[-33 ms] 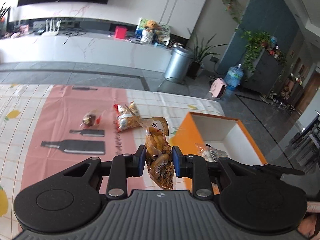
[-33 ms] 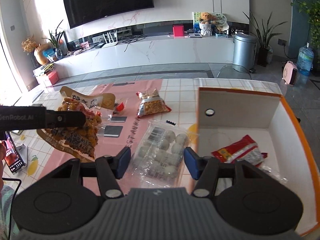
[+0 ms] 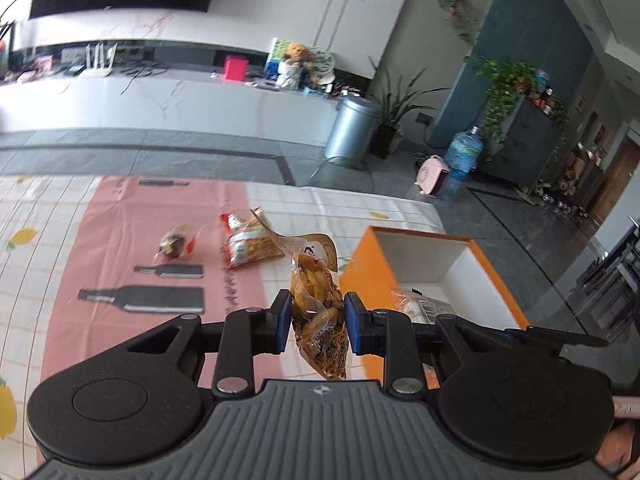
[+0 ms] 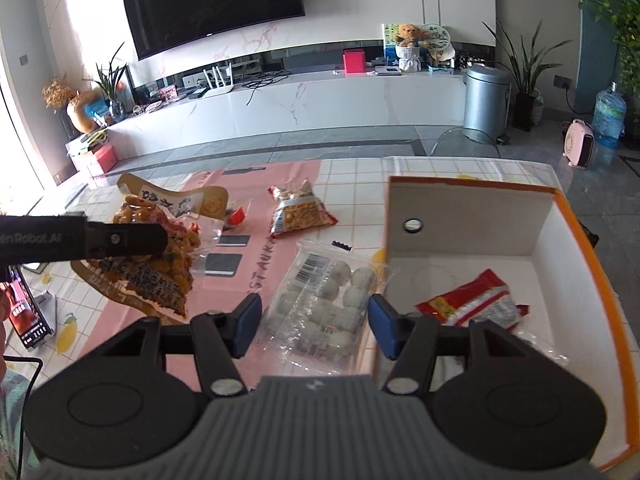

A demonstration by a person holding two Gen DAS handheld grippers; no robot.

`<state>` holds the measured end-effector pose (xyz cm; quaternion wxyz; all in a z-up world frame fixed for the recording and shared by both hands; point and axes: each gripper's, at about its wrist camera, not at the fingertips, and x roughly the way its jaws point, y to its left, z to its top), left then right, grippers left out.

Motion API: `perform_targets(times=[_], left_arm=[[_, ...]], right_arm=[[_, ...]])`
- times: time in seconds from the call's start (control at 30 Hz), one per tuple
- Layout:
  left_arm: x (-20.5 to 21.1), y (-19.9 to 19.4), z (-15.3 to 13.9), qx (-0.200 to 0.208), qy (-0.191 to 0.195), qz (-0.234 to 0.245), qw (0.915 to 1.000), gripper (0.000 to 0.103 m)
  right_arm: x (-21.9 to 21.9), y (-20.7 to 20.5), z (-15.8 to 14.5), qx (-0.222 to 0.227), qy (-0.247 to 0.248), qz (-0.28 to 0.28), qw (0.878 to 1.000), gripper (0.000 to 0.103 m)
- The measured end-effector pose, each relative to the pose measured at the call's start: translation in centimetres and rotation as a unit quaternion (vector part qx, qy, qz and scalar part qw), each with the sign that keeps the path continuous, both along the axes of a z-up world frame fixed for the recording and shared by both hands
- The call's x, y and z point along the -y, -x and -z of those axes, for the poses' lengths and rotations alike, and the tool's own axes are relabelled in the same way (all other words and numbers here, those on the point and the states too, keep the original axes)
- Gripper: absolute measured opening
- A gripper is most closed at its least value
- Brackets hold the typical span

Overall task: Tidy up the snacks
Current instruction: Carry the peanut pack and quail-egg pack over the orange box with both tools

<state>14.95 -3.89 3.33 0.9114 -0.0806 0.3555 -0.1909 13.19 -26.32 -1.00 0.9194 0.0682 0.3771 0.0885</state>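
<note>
Left wrist view: the left gripper (image 3: 315, 322) has its jaws clamped on one clear snack bag (image 3: 318, 312) filled with yellow-orange twisted pieces, with a tan printed header at the top. The bag hangs upright between the blue pads, lifted above the surface (image 3: 40, 248), which carries a checked cloth with a pink panel. Two further packets lie on the pink panel beyond the gripper: one small wrapped sweet (image 3: 176, 242) with red ends, and one red-and-yellow packet (image 3: 248, 242) just to its right. One orange box (image 3: 420, 264) with white inner walls stands open at the right, near the held bag. One clear packet with a barcode label (image 3: 420, 304) shows behind the right jaw, by the box's near corner; whether it lies inside or outside cannot be told here.

Right wrist view: the right gripper (image 4: 314, 324) has its jaws apart, holding nothing. It hovers over one clear packet of white balls (image 4: 328, 300) with a barcode label, lying flat on the surface (image 4: 352, 184) just outside the box's left wall. The orange box (image 4: 592, 264) contains one red-and-white packet (image 4: 468, 304) on its white floor. The left gripper's finger (image 4: 120, 238) enters from the left, pressed against the lifted snack bag (image 4: 160, 264). The red-and-yellow packet (image 4: 298, 212) lies farther back on the pink panel. One phone (image 4: 28, 312) with a lit screen lies at the left edge.
</note>
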Motion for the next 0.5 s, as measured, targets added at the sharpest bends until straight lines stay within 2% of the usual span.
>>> perform_targets(times=[0.17, 0.4, 0.5], left_arm=[[3.7, -0.6, -1.4, 0.005, 0.010, 0.044, 0.9990, 0.031], [9.4, -2.0, -1.4, -0.010, 0.001, 0.120, 0.9927, 0.031], [11.9, -2.8, -0.8, -0.021, -0.016, 0.149, 0.9884, 0.031]], right_arm=[[4.3, 0.3, -1.5, -0.017, -0.013, 0.011, 1.000, 0.056], [8.5, 0.2, -2.3, -0.034, 0.047, -0.001, 0.998, 0.056], [10.4, -0.2, -1.7, -0.052, 0.059, -0.010, 0.997, 0.056]])
